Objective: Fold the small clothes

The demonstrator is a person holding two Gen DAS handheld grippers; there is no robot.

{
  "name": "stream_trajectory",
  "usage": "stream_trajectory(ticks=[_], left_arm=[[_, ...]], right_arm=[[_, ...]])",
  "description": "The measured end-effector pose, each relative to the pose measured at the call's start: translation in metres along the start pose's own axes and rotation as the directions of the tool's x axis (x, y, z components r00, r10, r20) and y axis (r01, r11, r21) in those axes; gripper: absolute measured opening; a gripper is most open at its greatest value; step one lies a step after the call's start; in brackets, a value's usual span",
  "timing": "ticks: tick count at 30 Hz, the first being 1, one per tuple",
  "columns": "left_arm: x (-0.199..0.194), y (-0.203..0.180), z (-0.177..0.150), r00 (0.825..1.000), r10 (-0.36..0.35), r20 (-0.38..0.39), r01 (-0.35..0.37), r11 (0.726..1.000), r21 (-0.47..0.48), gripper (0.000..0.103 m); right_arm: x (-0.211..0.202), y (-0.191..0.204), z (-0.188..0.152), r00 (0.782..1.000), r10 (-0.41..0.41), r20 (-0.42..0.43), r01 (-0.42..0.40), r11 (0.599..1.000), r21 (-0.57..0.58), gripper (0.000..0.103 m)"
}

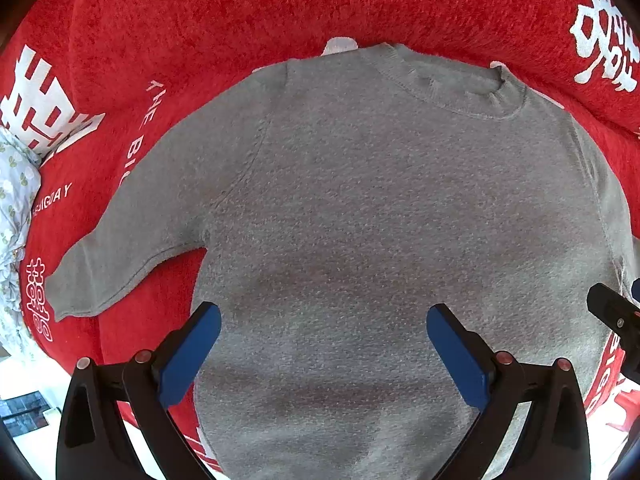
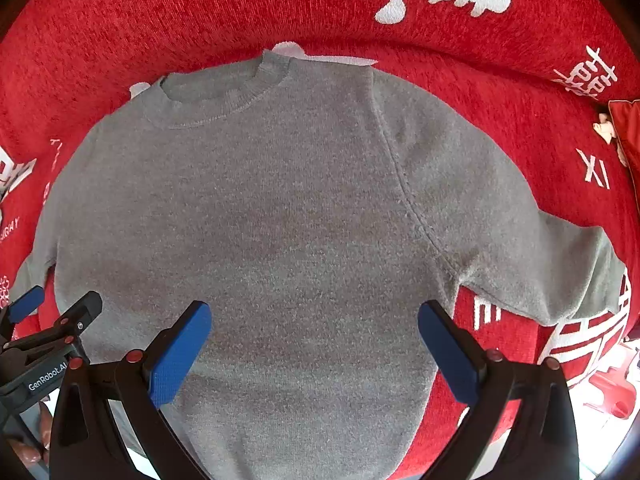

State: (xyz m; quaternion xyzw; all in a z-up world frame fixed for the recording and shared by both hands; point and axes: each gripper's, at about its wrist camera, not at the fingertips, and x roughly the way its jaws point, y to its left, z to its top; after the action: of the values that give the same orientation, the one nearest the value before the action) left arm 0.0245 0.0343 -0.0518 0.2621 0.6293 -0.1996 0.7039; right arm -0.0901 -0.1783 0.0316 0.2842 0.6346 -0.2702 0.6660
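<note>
A small grey knit sweater lies spread flat on a red cloth, collar away from me, both sleeves out to the sides. It also fills the right wrist view. My left gripper is open and empty above the sweater's lower left body. My right gripper is open and empty above the lower right body. The left sleeve and the right sleeve lie flat. The left gripper also shows in the right wrist view.
The red cloth with white lettering covers the surface and rises at the back. A pale floral fabric lies at the far left. A red cushion sits at the far right. White floor shows past the cloth's near edge.
</note>
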Motion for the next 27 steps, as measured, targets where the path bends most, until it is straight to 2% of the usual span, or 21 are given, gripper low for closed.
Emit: stream_trajectory(ticks=[27], left_arm=[[0.003,0.01,-0.001,1.0,-0.012,-0.002,0.012,1.0,-0.009,0.103]], right_arm=[[0.003,0.008,-0.003,1.0,-0.007,0.005,0.007,1.0,-0.007,0.103]])
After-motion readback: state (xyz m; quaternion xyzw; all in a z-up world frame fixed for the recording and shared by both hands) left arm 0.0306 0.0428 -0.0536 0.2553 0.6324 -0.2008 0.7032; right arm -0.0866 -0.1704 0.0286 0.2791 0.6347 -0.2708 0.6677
